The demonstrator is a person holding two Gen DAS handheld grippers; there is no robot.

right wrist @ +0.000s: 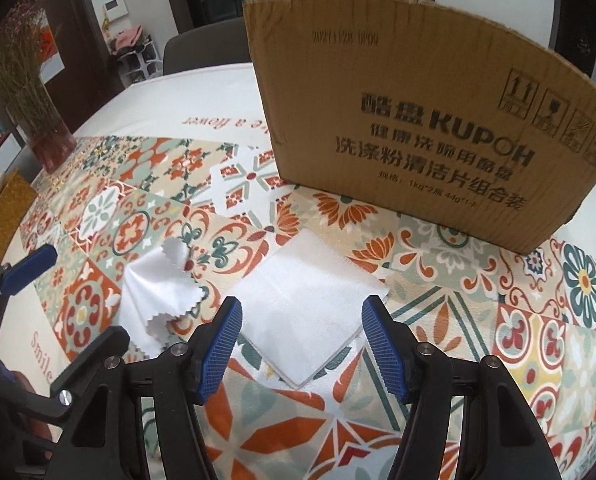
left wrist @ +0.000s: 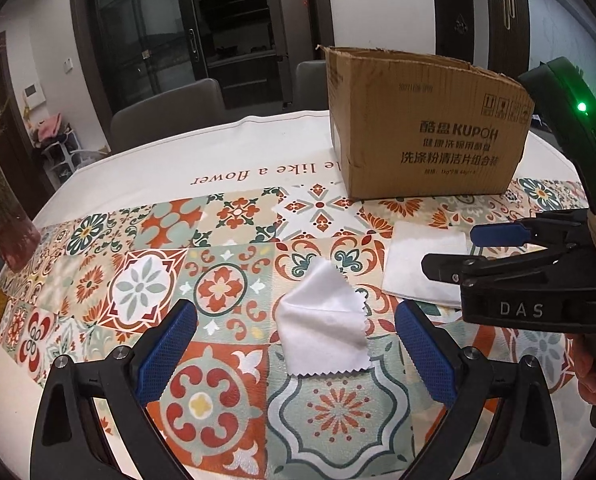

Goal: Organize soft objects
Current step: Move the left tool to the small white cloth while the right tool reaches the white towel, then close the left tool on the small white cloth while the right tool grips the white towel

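Note:
A small white cloth with zigzag edges (left wrist: 325, 320) lies crumpled on the patterned tablecloth; it also shows in the right wrist view (right wrist: 157, 292). My left gripper (left wrist: 295, 322) is open, with the cloth between and just beyond its blue pads. A folded white square towel (right wrist: 306, 308) lies flat to the right of it, and shows in the left wrist view (left wrist: 424, 260). My right gripper (right wrist: 302, 318) is open over the towel's near part, empty. The right gripper also shows in the left wrist view (left wrist: 450, 250).
An open cardboard box (right wrist: 418, 120) stands behind the cloths, also in the left wrist view (left wrist: 422, 124). A vase of dried flowers (right wrist: 45, 128) stands at the far left. A yellow woven mat (right wrist: 5, 212) lies at the left edge. Grey chairs (left wrist: 165, 116) stand beyond the table.

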